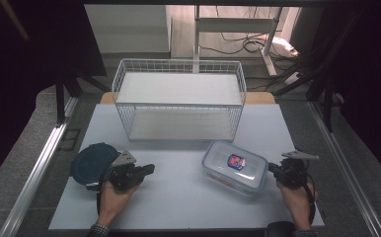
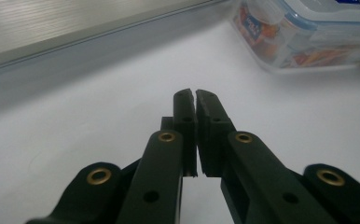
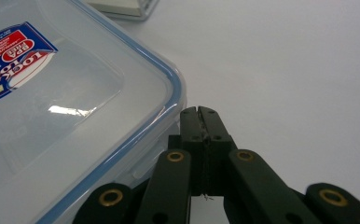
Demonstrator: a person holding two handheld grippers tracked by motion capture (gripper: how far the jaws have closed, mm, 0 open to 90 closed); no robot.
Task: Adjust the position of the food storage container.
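— What are the hands doing down there?

— The right gripper (image 1: 273,169) is sitting at the clear lidded container's (image 1: 235,166) three o'clock end, jaws pressed together with nothing between them, just beside the lid's blue-sealed corner (image 3: 171,88); whether the tips are touching the box, I cannot tell; the left gripper (image 1: 150,169) is lying at about eight o'clock on the table (image 1: 178,197), pointing towards the container, jaws together too, bar a hairline gap, and empty.

— So where is the container sitting?

— On the table, near five o'clock, in front of the white wire basket (image 1: 178,98), well apart from it; the basket is holding nothing; a dark blue round lid (image 1: 92,163) is lying behind the left hand.

— How far along would you call it?

— Hardly begun, I'm judging; neither tool is gripping anything, and the container is resting lid-on with its label (image 1: 236,161) up; if it's heading into the basket, the grasp, the lift and the placing are all remaining.
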